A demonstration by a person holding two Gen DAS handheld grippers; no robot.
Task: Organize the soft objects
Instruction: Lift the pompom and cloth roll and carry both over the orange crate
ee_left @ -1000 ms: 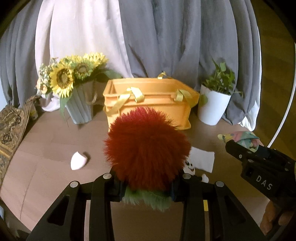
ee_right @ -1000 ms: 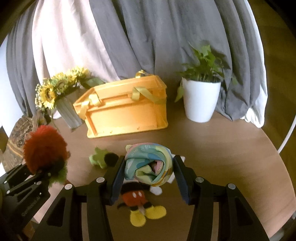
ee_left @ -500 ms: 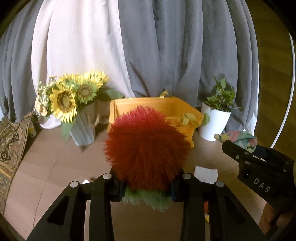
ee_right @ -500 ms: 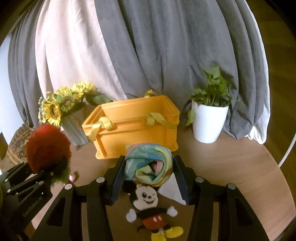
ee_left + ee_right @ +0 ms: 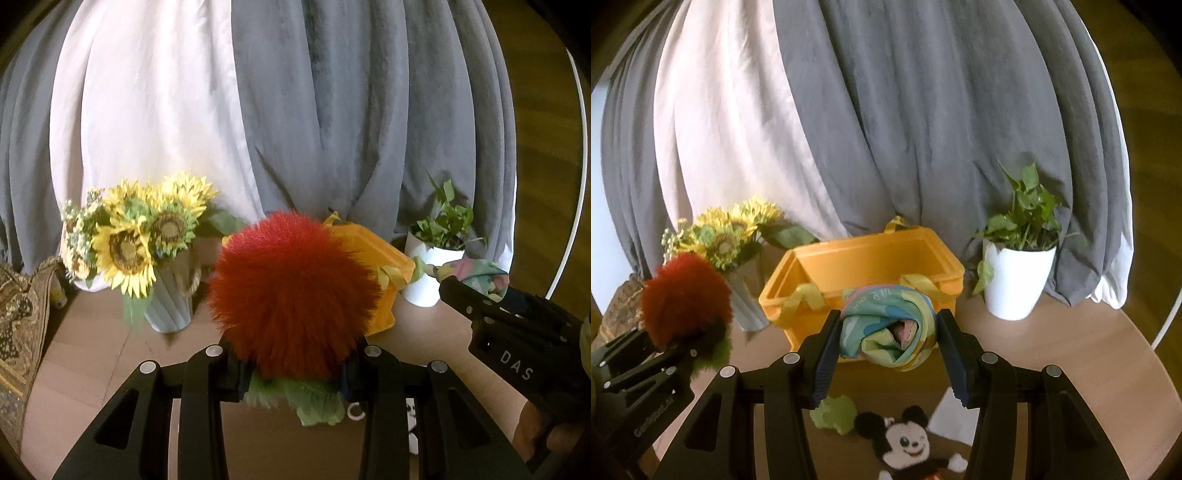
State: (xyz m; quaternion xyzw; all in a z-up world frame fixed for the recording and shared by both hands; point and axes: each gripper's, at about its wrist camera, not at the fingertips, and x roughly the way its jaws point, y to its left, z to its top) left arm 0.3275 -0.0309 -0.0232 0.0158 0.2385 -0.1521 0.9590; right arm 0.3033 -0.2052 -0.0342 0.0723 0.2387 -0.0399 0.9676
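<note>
Both grippers loaded, nothing binned yet.
We grip the red fuzzy toy (image 5: pixel 291 295) in the left gripper (image 5: pixel 291 373), rolled cloth (image 5: pixel 888 326) in the right gripper (image 5: pixel 888 354); orange bin (image 5: pixel 864 266) at 12 looks empty. Mouse plush (image 5: pixel 908 446) and green toy (image 5: pixel 834 413) left at 6; sunflower vase (image 5: pixel 168 295) at 10, potted plant (image 5: pixel 1019 280) at 2 flank the bin.

A round wooden desk (image 5: pixel 1052 354) carries a bunch of yellow artificial sunflowers (image 5: pixel 140 236) in a ribbed pale-blue vase (image 5: pixel 170 306) at the left, and a leafy green plant (image 5: pixel 1027 218) in a white tapered pot (image 5: pixel 1015 280) at the right. Behind both hang grey curtains (image 5: pixel 923 110) with a white curtain panel (image 5: pixel 147 103) between their folds. A patterned brown woven cloth (image 5: pixel 18 325) lies at the desk's left edge.
</note>
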